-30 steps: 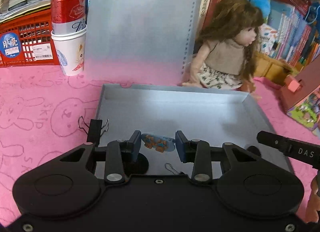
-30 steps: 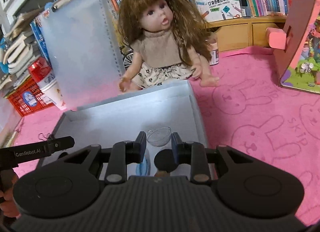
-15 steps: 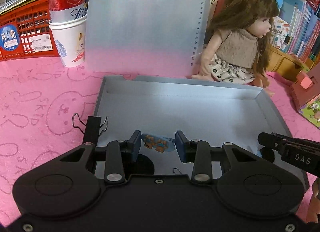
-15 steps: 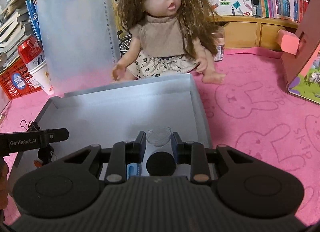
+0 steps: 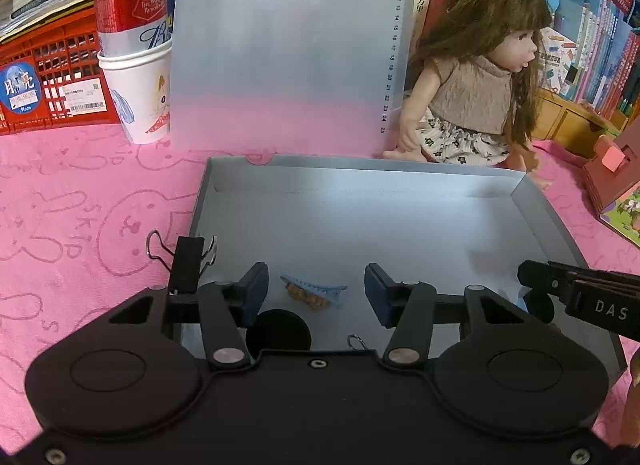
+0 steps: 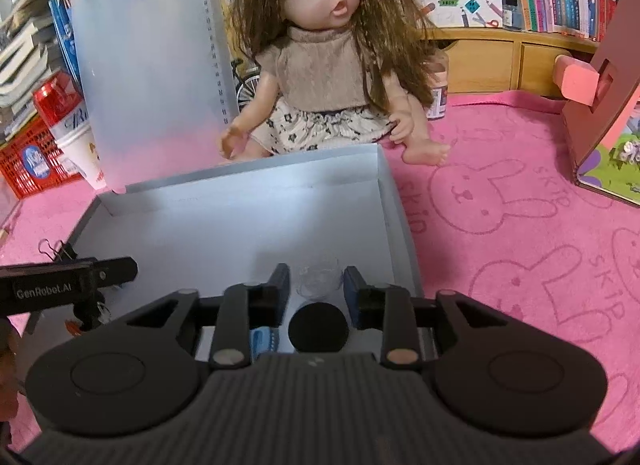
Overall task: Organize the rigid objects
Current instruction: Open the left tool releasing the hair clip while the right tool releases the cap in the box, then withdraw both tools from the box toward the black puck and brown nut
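**Both grippers over the near end of the grey tray, jaws parting**

The grey tray (image 5: 532, 205) lies on the pink rabbit-print cloth (image 5: 80, 205) and serves as the landmark. The left gripper (image 5: 315, 293) hangs over the tray's near-left part, its jaws opening with clear gaps on both sides of a blue hair clip (image 5: 312, 292) that lies flat on the tray floor between them. A black disc (image 5: 278, 331) sits on the floor just nearer than the clip. A black binder clip (image 5: 185, 265) is clamped on the tray's left wall.

The right gripper (image 6: 316, 288) hangs over the tray's near-right corner, jaws opening, a small clear cup (image 6: 319, 279) between them and not pressed. Another black disc (image 6: 318, 328) lies just nearer.

Behind the tray's far wall sits a doll (image 6: 332, 77), beside an upright translucent clipboard (image 5: 288, 45).
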`<state>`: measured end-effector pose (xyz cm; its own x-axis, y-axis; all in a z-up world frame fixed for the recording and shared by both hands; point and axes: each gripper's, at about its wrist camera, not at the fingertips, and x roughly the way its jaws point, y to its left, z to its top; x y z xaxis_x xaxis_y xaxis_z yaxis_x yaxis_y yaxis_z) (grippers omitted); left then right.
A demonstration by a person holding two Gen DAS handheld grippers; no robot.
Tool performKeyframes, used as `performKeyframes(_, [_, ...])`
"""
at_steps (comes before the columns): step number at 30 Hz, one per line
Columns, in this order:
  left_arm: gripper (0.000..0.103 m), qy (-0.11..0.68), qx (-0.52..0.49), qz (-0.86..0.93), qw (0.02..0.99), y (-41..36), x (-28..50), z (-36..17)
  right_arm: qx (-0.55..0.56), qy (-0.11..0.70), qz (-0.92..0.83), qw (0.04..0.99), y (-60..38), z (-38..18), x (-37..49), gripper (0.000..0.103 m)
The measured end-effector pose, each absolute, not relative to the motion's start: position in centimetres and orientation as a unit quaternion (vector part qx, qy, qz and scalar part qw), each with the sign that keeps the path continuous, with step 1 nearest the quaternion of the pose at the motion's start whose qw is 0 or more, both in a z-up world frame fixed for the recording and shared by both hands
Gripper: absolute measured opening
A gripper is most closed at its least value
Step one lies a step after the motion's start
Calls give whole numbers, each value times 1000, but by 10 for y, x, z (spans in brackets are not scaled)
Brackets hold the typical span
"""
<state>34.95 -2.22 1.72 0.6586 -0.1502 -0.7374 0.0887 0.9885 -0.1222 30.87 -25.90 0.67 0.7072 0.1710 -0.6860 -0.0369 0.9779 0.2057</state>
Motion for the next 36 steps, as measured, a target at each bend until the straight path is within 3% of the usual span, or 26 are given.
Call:
performKeyframes(11, [74, 359, -23, -78, 930, -21, 316, 48, 68, 333, 88, 936, -254, 32, 277, 79])
performKeyframes(17, [80, 333, -36, -103, 937, -17, 284, 63, 52, 294, 109, 948, -251, 46, 241, 88])
performKeyframes(36, [81, 303, -9, -137, 943, -12, 179, 56, -34, 225, 188, 955, -234, 49, 139, 99])
